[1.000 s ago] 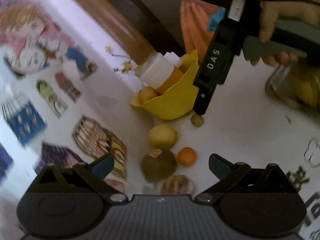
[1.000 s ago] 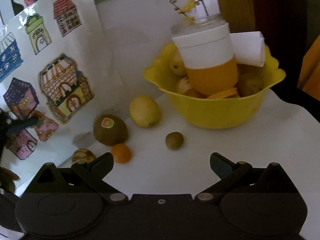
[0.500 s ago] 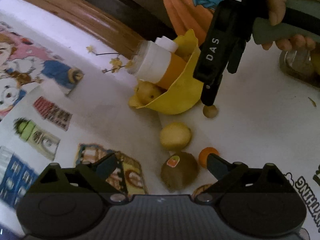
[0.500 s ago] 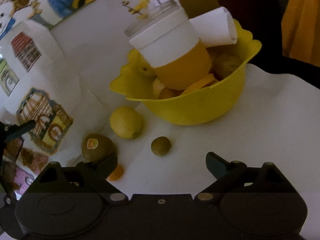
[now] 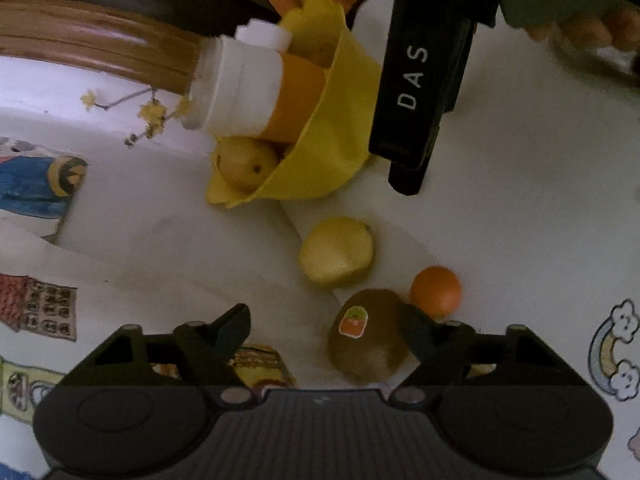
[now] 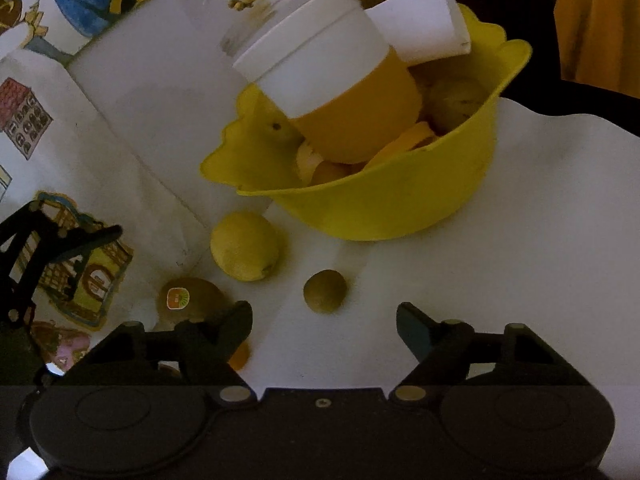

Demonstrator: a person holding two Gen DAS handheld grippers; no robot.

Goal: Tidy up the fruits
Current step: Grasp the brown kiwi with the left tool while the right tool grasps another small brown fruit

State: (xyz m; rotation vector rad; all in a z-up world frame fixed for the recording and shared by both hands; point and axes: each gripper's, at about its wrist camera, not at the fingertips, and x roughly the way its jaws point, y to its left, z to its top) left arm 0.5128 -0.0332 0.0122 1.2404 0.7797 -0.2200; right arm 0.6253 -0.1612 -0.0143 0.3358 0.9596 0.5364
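1. Four loose fruits lie on the white surface [image 6: 520, 280] beside the yellow bowl [image 6: 400, 208]: a lemon [image 6: 245, 246], a stickered kiwi [image 6: 188, 298], a small orange [image 5: 436, 290] and a small brown fruit [image 6: 325, 291].
2. Right gripper [image 6: 325, 322]: fingers wide apart, empty, the small brown fruit just ahead between them. It looks light, firm and round, prone to rolling; pinching across its middle seems best.
3. Left gripper [image 5: 325, 330]: fingers open, empty, the kiwi at its right finger.
4. Compared with half a second ago, both grippers sit closer to their fruits; the bowl, with a cup [image 6: 340, 92] inside, looms larger.
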